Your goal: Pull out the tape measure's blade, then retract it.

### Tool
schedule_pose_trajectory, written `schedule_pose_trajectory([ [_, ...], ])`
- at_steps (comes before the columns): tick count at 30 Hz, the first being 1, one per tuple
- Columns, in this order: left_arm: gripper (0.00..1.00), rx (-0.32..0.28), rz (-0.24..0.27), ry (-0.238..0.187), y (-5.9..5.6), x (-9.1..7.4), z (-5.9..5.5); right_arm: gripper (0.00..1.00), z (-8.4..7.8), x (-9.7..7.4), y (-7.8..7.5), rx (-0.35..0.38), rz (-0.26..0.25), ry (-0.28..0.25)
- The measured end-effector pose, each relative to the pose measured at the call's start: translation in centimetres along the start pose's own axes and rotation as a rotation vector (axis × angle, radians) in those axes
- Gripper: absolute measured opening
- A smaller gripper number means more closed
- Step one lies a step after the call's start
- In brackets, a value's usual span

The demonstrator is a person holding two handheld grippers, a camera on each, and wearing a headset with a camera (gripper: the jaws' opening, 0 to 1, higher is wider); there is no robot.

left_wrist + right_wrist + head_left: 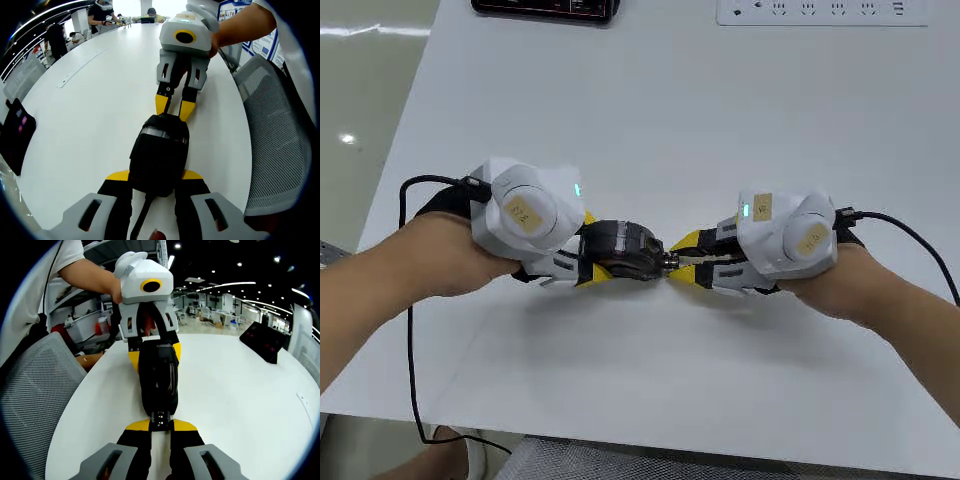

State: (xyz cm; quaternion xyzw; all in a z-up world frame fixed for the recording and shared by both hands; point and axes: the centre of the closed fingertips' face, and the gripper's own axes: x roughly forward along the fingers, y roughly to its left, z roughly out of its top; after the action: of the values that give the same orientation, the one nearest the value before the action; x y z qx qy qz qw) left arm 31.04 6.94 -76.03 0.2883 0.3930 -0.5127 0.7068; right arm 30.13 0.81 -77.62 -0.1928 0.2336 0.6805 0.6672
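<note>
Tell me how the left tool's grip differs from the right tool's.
The left tool clamps the tape measure by its black case, jaws spread wide; the right tool pinches only the small hook at its mouth, jaws nearly together. The left tool holds the rear, the right tool the front. Both have yellow tips and face each other over the table.

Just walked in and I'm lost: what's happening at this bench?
A person works two hand-held grippers over a white table. The left gripper clamps the black tape measure by its case. The right gripper pinches the hook at the case's mouth between its jaws. The pull looks not yet begun.
</note>
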Motion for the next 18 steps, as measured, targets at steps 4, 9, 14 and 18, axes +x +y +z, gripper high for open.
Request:
schedule_pose_trajectory([
  [4, 0.27, 0.001, 0.0, 0.001, 0.0, 0.0, 0.0, 0.1, -0.5, -0.7, 0.0, 0.004, -0.006, 0.005],
  [9, 0.28, 0.004, 0.004, 0.002, 0.0, 0.0, 0.0, 0.1, -0.9, -1.5, 0.0, 0.015, -0.014, 0.01],
  [14, 0.28, 0.005, 0.002, 0.007, 0.0, 0.0, 0.0, 0.1, -1.3, -2.0, 0.0, 0.021, -0.022, 0.015],
  [18, 0.28, 0.006, 0.003, 0.008, 0.0, 0.0, 0.0, 0.1, -1.4, -2.2, 0.0, 0.021, -0.026, 0.017],
])
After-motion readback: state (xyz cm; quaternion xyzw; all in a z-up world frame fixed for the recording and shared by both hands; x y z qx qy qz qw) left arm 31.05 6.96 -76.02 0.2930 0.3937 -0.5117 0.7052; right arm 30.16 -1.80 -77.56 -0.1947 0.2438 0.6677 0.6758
